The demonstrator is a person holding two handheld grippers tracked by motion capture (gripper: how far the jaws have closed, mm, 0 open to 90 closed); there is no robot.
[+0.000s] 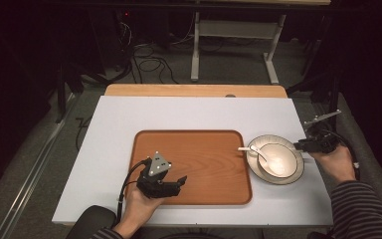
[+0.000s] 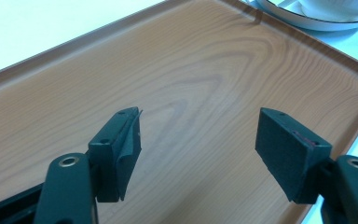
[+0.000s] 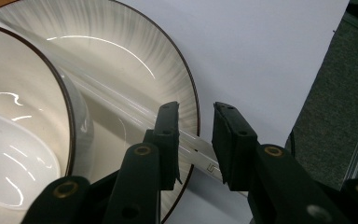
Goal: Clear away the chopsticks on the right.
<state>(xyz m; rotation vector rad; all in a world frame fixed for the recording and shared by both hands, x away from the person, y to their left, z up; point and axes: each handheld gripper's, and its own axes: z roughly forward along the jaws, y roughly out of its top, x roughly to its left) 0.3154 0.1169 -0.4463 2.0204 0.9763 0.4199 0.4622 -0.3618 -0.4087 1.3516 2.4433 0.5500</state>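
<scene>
Work in hand: we judge that the plate [image 1: 298, 172] with its bowl [image 1: 277, 159] and spoon [image 1: 259, 152] is to go onto the tray [image 1: 199, 169]; it is not on it yet.

Where the plate is: on the white bench [image 1: 129, 119], at the right of the tray and just beside its right rim; whether they touch we cannot tell. The bowl stands on the plate, and the spoon lies in the bowl with its handle over the left rim.

Right hand-held gripper [image 1: 304, 145]: at the right edge of the plate. In the right gripper view this hand-held gripper [image 3: 195, 147] has its jaws a little apart, one over the plate rim [image 3: 186, 93] and one outside it. A thin pale strip passes between them. We see gaps at the pads, so we take it as not yet gripping.

Left hand-held gripper [image 1: 179, 181]: over the near left part of the tray, jaws wide apart and holding nothing; in the left gripper view it [image 2: 198, 154] looks across the wood toward the plate.

Key relation: the plate lies directly left of the right hand-held gripper, so the right hand is much nearer. The path to the tray runs leftward.

Next move, as we judge: close on the rim, lift a little, carry left.

Risk: the bowl and spoon may slide if the plate tilts.
</scene>
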